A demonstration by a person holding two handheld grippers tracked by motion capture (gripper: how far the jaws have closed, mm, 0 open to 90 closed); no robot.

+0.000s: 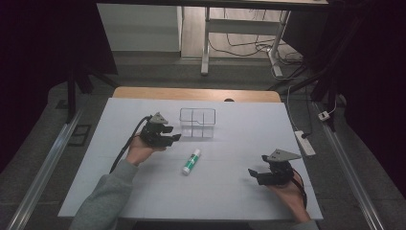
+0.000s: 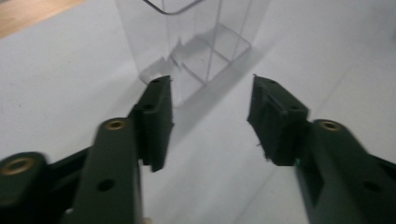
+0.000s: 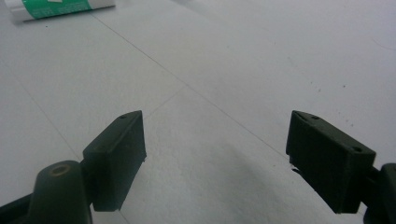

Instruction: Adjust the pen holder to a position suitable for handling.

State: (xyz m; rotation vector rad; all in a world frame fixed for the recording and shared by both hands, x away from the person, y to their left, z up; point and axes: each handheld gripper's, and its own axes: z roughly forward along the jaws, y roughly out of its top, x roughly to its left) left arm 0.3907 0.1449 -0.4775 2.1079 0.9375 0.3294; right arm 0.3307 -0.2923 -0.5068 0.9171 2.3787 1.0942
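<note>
Lying on a white table [image 1: 230, 191], a glue stick [image 1: 191, 161], dark room around

The glue stick [image 1: 191, 161] has a green label, its print too blurred to read.

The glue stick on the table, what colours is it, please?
White with a green label; clearest in the high view.

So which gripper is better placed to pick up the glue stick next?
Probably left. The left gripper is open and closer to the glue stick, beside the clear organizer. The right gripper, also open, sits farther off near the table's edge.
</note>
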